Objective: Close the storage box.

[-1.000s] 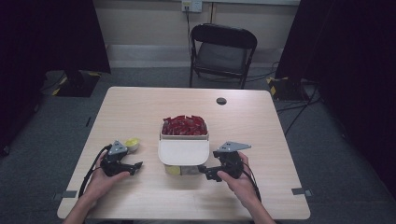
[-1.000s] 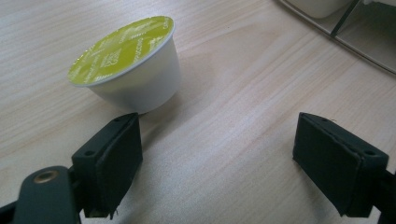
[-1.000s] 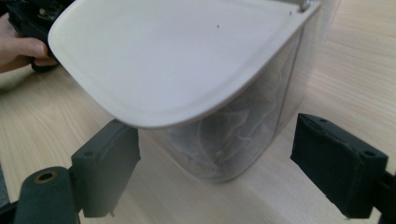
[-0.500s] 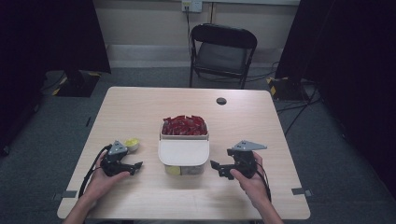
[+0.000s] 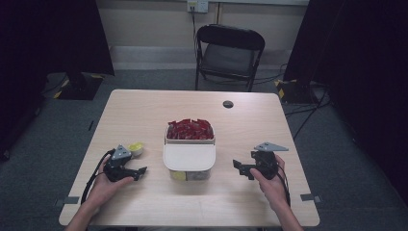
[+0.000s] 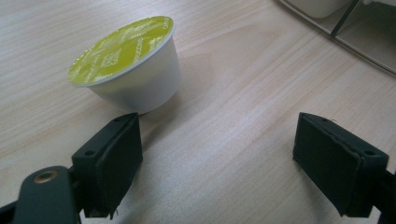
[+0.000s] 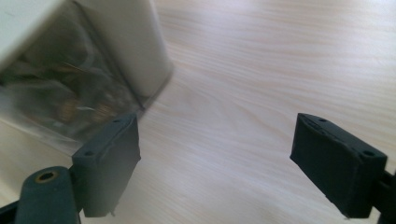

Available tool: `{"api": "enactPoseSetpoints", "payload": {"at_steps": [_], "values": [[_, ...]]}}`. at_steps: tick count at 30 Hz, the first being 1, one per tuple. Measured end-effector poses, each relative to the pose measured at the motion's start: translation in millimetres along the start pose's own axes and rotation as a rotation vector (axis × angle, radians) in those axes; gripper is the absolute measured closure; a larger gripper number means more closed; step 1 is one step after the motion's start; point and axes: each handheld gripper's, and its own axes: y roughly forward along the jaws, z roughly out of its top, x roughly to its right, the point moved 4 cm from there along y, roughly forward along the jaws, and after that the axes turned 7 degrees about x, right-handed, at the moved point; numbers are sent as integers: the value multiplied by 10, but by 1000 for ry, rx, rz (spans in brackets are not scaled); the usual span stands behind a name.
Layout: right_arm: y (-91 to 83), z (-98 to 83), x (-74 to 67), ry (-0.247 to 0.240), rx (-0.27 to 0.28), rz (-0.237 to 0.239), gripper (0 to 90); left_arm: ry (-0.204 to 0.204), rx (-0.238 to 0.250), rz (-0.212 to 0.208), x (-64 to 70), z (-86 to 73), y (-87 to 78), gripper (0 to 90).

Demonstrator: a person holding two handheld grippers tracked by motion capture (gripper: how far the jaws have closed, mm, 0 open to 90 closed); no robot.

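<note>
- The left gripper (image 5: 139,171) rested on the pale wooden table (image 5: 144,110), jaws spread wide and empty.
- A small white coffee capsule with a lime-green foil lid (image 6: 128,65) stood on the table just beyond its left jaw, apart from it.
- The right gripper (image 5: 239,168) lay near the table's right side, jaws likewise released, holding nothing.
- Between the grippers stood a clear plastic box with a white lid (image 5: 188,158), its rear compartment heaped with what looked like red wrapped sweets (image 5: 189,129).
</note>
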Motion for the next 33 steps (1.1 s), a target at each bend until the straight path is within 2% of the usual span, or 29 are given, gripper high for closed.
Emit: {"api": "enactPoseSetpoints", "payload": {"at_steps": [8,20,23,26,28,33], "values": [[40,-106,288,55,-30,-82,150,0,0,0,0,0,0,152],[96,-343,603,84,-110,-219,153,-3,0,-1,2,0,1,151],[115,-415,644,77,-133,-233,151,0,2,-2,0,0,2,151],[117,-436,646,48,-125,-262,149,-4,0,-2,2,0,1,151],[128,-456,630,5,-126,-280,137,0,2,-3,-1,0,3,151],[149,-484,619,1,-82,-284,115,0,4,-4,-2,1,5,150]]}}
